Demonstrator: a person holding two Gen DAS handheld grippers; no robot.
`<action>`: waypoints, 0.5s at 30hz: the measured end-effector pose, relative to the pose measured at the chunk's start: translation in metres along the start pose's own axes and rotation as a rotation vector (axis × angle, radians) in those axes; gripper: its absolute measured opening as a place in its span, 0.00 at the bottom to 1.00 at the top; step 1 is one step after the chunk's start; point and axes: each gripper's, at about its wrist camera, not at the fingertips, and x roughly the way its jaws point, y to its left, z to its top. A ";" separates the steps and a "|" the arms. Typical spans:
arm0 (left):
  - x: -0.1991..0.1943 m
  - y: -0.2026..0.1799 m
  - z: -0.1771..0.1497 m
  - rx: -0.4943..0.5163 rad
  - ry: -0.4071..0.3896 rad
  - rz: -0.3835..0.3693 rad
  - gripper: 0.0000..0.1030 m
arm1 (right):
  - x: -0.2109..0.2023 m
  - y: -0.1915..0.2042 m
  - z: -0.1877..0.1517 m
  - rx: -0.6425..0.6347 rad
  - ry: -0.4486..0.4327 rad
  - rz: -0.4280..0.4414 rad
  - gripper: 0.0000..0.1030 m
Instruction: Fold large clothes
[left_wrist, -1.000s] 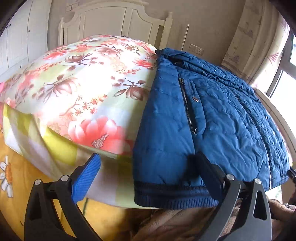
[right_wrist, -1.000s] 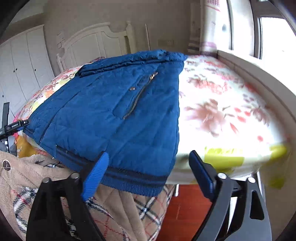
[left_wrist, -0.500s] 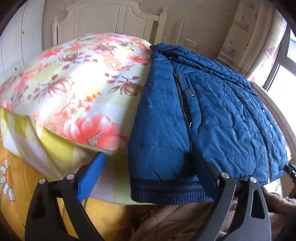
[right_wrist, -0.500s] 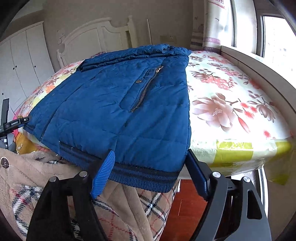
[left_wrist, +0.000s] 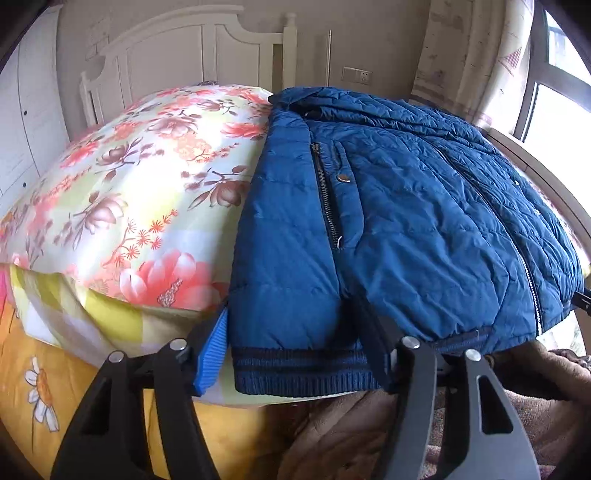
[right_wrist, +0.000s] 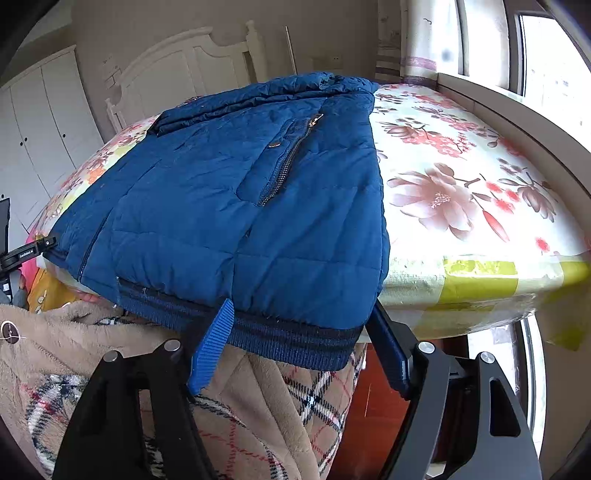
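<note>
Both my claws (left_wrist: 295, 350) (right_wrist: 299, 347) have slid forward, jaws closing around the jacket (left_wrist: 388, 221) hem, not yet clamped, fold ready to start

Blue quilted jacket (left_wrist: 406, 221), pink-floral cream sheet (left_wrist: 140, 192) at 9 o'clock, tan plaid robe (right_wrist: 258, 413) at 6, white headboard (left_wrist: 184, 55) at 12.
</note>
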 end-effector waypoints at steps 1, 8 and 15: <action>-0.001 -0.002 0.000 0.013 -0.004 0.005 0.54 | -0.001 0.001 -0.001 -0.005 -0.005 -0.001 0.63; -0.022 -0.009 0.003 0.040 -0.074 0.001 0.18 | -0.029 0.001 -0.002 -0.037 -0.115 0.050 0.21; -0.070 -0.017 0.024 0.035 -0.226 -0.042 0.15 | -0.059 0.008 0.013 -0.069 -0.245 0.124 0.13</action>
